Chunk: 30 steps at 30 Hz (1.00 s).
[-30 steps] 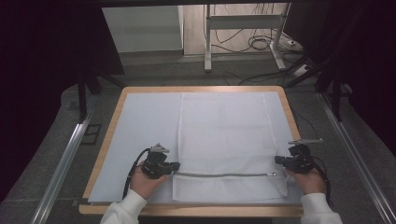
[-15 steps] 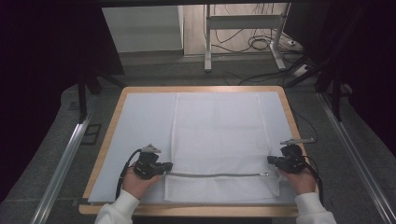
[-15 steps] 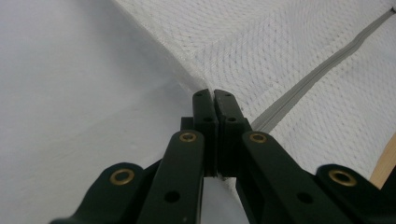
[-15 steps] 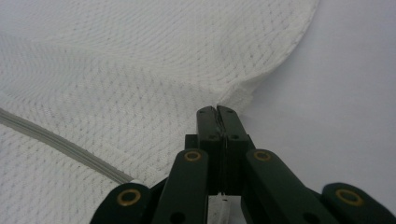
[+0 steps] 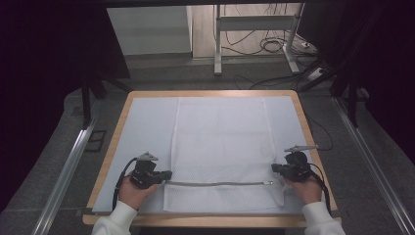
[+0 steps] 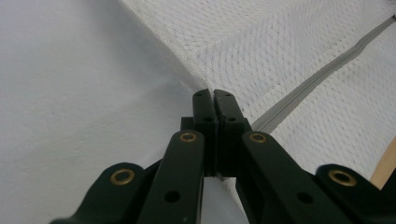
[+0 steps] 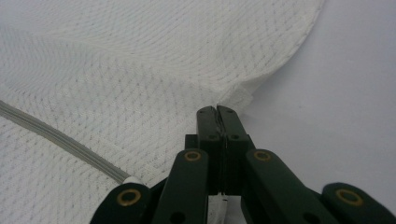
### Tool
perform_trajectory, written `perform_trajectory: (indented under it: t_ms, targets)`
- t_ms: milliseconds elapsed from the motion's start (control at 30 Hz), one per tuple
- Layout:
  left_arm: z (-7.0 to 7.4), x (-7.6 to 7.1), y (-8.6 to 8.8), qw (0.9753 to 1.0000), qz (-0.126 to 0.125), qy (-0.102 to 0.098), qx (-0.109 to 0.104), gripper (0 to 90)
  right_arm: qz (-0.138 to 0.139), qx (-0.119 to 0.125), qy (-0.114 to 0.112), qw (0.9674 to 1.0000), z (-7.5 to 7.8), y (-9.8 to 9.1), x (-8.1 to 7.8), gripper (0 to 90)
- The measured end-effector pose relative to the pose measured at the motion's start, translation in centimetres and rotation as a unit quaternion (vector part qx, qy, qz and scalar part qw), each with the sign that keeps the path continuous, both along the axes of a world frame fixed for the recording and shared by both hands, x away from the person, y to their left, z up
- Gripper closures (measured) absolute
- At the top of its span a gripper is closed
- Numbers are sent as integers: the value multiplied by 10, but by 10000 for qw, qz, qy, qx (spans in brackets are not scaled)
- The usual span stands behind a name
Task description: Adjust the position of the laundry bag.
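Between the two grippers, a white mesh bag (image 5: pixel 222 147) lies flat on the pale table cover (image 5: pixel 142 127), its grey zipper (image 5: pixel 218 184) running straight from one claw to the other. At the left gripper (image 5: pixel 166 174), the jaws are pressed together and pinch the bag's side edge right beside the zipper's end; in the left gripper view the mesh edge (image 6: pixel 196 74) rises into a small ridge just ahead of the tips, a sign that the cloth is lifted there. At the right gripper (image 5: pixel 275 168), the jaws are likewise clamped on the opposite edge, with the zipper pull (image 5: pixel 270 182) just beside them and the fabric bunched ahead of the tips in the right gripper view (image 7: pixel 233 95). Holding both edges at the zipper line probably serves to keep the bag taut and square, so it can be dragged or folded without the mesh wrinkling. Beyond the claws, most of the bag reaches toward the far wooden rim (image 5: pixel 210 93) of the table.
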<state>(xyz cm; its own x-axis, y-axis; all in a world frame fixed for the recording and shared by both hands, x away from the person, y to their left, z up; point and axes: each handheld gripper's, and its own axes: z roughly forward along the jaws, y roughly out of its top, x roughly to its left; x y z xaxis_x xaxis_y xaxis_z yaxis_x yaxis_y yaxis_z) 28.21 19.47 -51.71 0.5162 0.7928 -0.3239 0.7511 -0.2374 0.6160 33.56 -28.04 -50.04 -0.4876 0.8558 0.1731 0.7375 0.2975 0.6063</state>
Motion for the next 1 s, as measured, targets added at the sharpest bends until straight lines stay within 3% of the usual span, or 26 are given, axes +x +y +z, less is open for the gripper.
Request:
perform_trajectory:
  t_ms: [567,1000]
  targets:
    - [0,1,8,10000,75,22,10,896,49,19,-64,10000,0,10,1,885]
    - [-3,-4,29,9996,259,62,4,895,200,30,-112,9997,-2,32,4,885]
